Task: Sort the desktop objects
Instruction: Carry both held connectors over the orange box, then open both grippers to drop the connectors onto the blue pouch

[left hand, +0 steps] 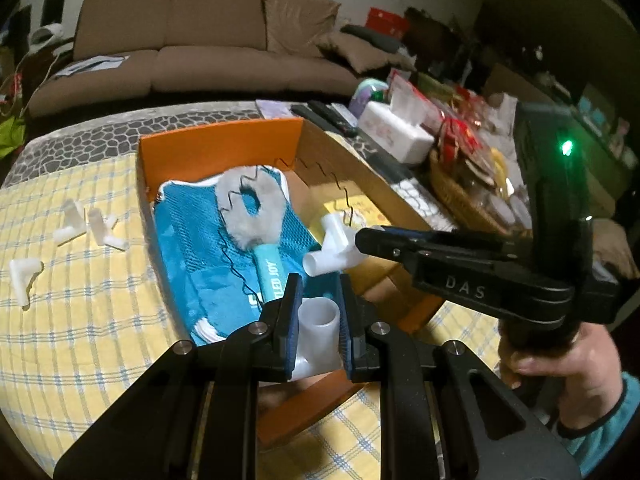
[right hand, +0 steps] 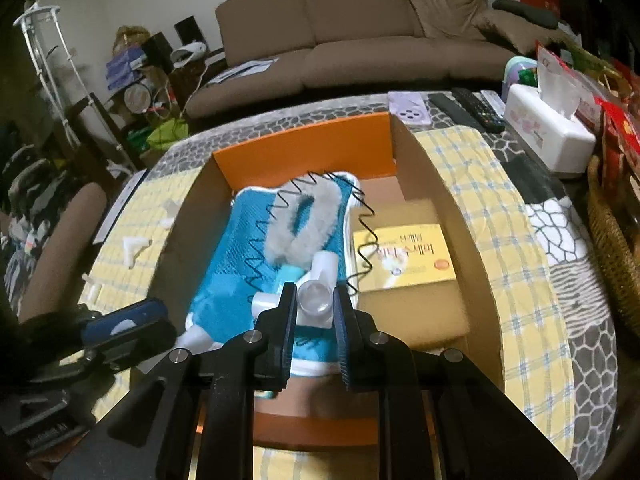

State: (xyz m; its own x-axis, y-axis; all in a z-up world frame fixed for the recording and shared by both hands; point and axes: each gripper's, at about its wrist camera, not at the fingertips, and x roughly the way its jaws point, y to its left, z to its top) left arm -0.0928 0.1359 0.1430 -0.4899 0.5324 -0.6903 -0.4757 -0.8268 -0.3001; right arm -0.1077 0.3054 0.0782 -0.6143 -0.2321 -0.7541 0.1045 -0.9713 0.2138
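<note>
- White plastic pipe fitting (left hand: pixel 318 326) clamped between the blue pads of the left gripper (left hand: pixel 319 312), jaws drawn in tight on its open tube end.
- Second white fitting (right hand: pixel 316 300) pinched likewise in the right gripper (right hand: pixel 316 308), jaws close together on one round socket, other branches sticking out ahead.
- Both loads hanging over the orange cardboard box (left hand: pixel 216 144), above the near end of the blue mesh bag (left hand: pixel 192 248) lying inside.
- Already in the box: grey fluffy brush (left hand: pixel 250 208) with its teal handle, thin black spring (right hand: pixel 260 256) draped across the mesh, yellow book (right hand: pixel 404 256) on the right side of the floor.
- Step in hand, by the look of it: delivery of two fittings into the box, release not yet made.
- Next move calls for lowering clear of the spring and brush, then parting each pair of jaws so the pieces drop onto mesh rather than bounce out.
- Remaining on the yellow checked cloth (left hand: pixel 80 320) left of the box: three more white fittings (left hand: pixel 90 228), perhaps more — blurred there.
</note>
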